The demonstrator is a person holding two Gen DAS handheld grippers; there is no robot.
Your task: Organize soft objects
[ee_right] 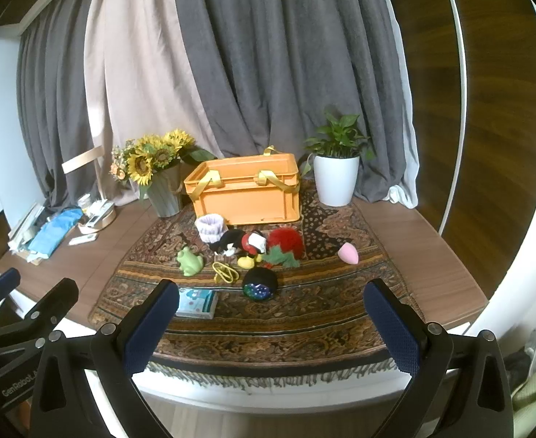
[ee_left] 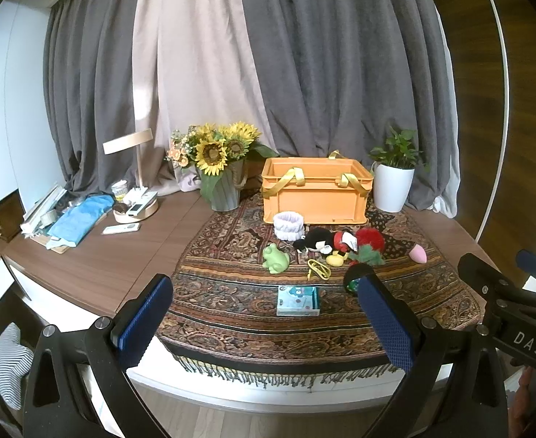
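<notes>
Soft toys and other squashy bits all lie loose on the patterned rug; none visible in the bin, so by the look of it sorting hasn't started.

Nearest: both grippers hang off the near edge of the table, well short of any item. Left gripper has jaws wide apart, nothing btwn them. Right gripper same, jaws apart & empty.

Next out, near-left on the rug: a small flat tissue pack. Right of it, a dark ball w/ coloured dots.

Mid rug, a tight cluster: green frog at left, yellow cord just beside it, then a black, red & white mouse plush lying on its side, touching a red strawberry plush w/ green leaves. Pink sponge sits apart at right. White scrunched band stands just behind the frog, close to the bin's front wall.

Far: orange bin, open top, yellow handles flopped over the rim. Inside is only partly seen from this low angle, but nothing shows above the rim. Sunflower vase stands left of the bin, white plant pot right. Far left on the bare tabletop: lamp, remotes, blue cloth; prob. not part of the job.

Judgement: approx. zero done. Left to do: seven or so soft items, presumably into the bin; the dotted ball is closest to the right gripper, the tissue pack to the left.
</notes>
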